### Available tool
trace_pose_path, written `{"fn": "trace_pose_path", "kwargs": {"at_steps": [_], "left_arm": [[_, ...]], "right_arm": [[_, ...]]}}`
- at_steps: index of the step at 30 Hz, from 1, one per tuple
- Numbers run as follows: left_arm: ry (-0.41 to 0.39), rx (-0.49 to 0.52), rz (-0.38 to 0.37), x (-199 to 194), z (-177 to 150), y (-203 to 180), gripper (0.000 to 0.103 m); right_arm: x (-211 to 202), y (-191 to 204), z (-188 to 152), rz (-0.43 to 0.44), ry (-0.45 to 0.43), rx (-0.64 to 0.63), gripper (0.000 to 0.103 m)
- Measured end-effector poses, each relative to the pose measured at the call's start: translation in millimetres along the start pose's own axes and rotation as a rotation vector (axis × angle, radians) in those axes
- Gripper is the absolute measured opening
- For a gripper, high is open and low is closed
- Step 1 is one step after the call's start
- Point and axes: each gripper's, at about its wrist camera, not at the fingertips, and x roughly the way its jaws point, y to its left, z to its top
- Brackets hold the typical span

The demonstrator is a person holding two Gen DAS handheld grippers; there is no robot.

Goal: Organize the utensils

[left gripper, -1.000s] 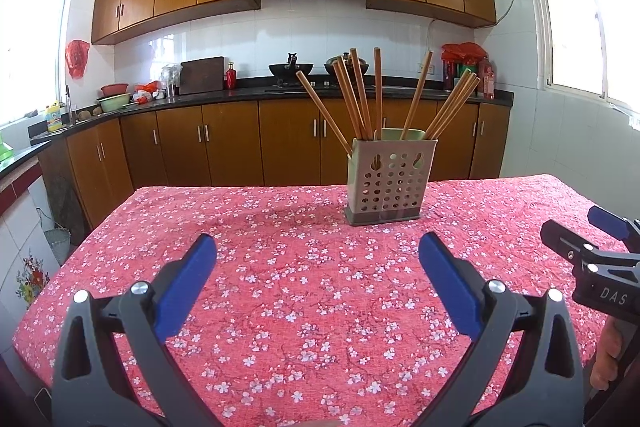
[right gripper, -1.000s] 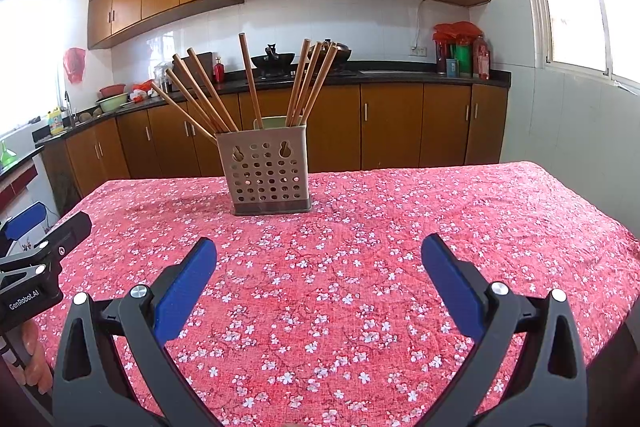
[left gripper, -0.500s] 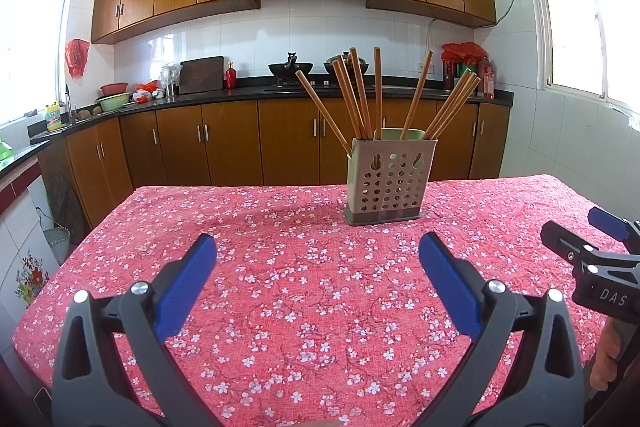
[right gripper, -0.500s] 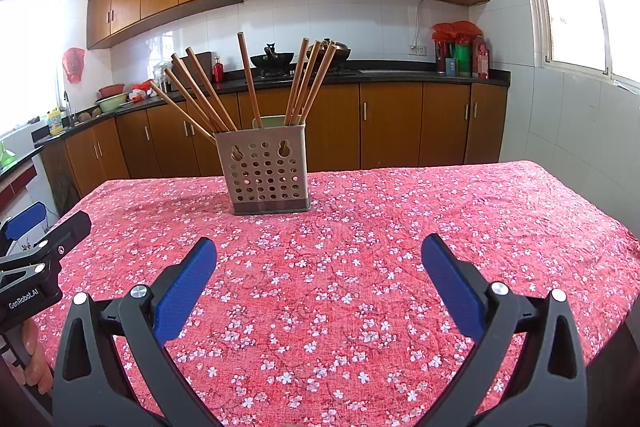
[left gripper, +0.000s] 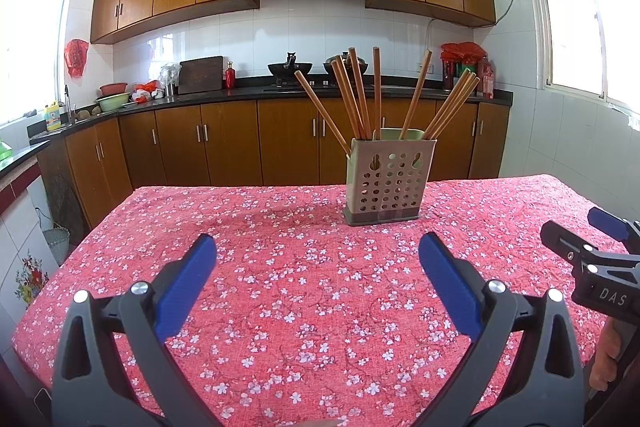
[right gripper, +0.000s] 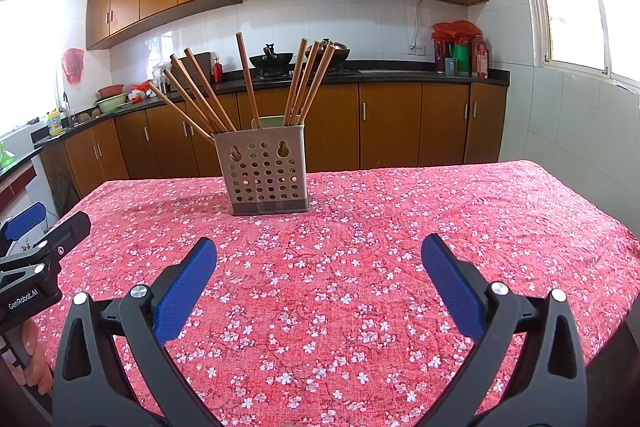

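Note:
A perforated beige utensil holder [left gripper: 387, 181] [right gripper: 267, 175] stands upright on the far half of the table, with several wooden chopsticks [left gripper: 356, 93] [right gripper: 248, 83] fanned out of its top. My left gripper [left gripper: 316, 247] hovers over the near part of the table, open, nothing between its blue pads. My right gripper [right gripper: 318, 247] is likewise open and empty, well short of the holder. Each gripper shows at the edge of the other's view: the right gripper [left gripper: 592, 247] and the left gripper [right gripper: 44, 231].
The table carries a red cloth with white flowers [left gripper: 300, 267] [right gripper: 400, 227]. Behind it run wooden kitchen cabinets [left gripper: 224, 143] with a black worktop, woks [left gripper: 290, 67] and bottles. A person's fingers [right gripper: 32, 359] hold the left gripper's handle.
Both views have shifted only slightly; the holder sits a touch higher in the right wrist view. Both grippers stay open and empty.

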Motion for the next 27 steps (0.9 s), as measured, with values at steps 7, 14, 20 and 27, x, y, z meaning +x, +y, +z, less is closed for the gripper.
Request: {"fn": "trace_pose_path", "kwargs": {"at_steps": [7, 14, 20, 27], "left_arm": [[0.002, -0.001, -0.001, 0.2, 0.5, 0.9, 0.099], [0.002, -0.001, -0.002, 0.5, 0.5, 2.0, 0.099], [0.002, 0.0, -0.002, 0.4, 0.6, 2.8, 0.099], [0.003, 0.0, -0.002, 0.4, 0.7, 2.7, 0.099]], "right_arm": [[0.0, -0.5, 0.1, 0.001, 0.0, -0.001, 0.101], [0.0, -0.5, 0.3, 0.0, 0.0, 0.0, 0.101], [0.1, -0.1, 0.2, 0.001, 0.0, 0.0, 0.101], [0.0, 0.3, 0.1, 0.0, 0.001, 0.001, 0.101]]}}
